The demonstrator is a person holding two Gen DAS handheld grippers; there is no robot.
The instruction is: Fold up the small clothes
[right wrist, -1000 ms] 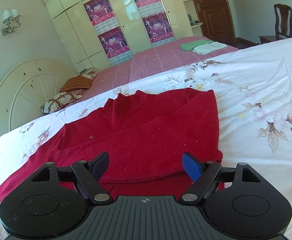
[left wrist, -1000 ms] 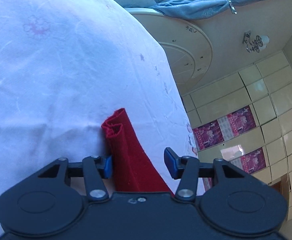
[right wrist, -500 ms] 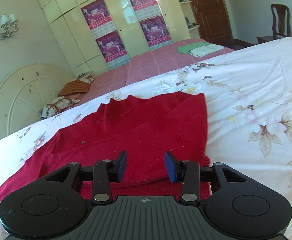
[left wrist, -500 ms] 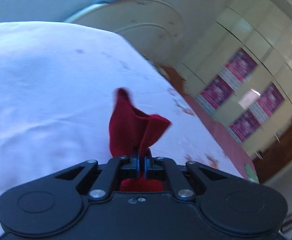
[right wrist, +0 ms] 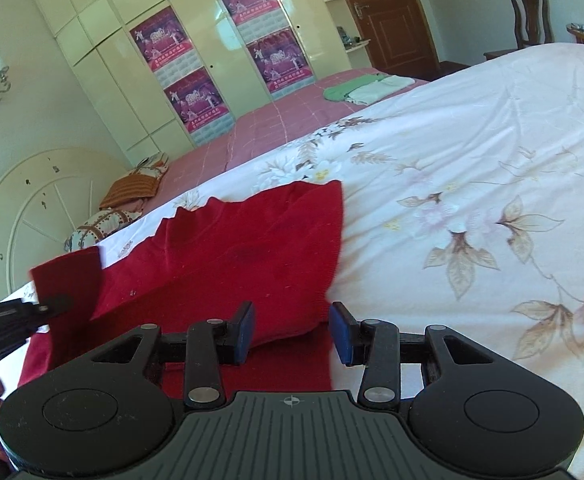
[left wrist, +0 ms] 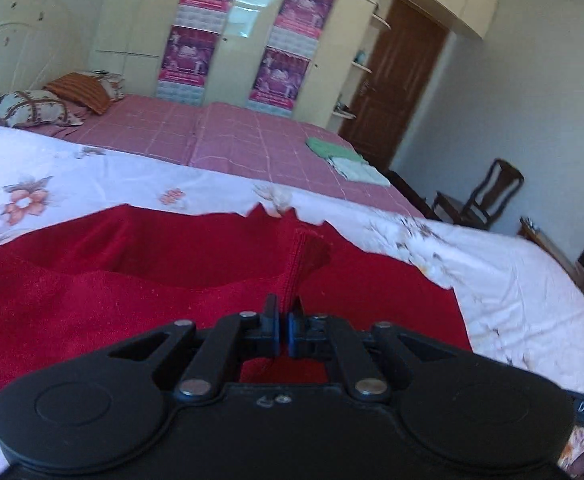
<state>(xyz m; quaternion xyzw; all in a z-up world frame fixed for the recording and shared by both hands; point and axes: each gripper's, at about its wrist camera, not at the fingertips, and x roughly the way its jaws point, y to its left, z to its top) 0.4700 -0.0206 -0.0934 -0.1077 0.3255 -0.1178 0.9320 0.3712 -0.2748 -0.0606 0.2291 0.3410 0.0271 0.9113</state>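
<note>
Red sweater lay on the floral bed. Only our right view showed the left hand-held gripper clenched on a raised sleeve, lifted since earlier; the right hand-held gripper, narrowed, straddled the hem without visibly pressing. Wardrobes stood behind the bed.
</note>
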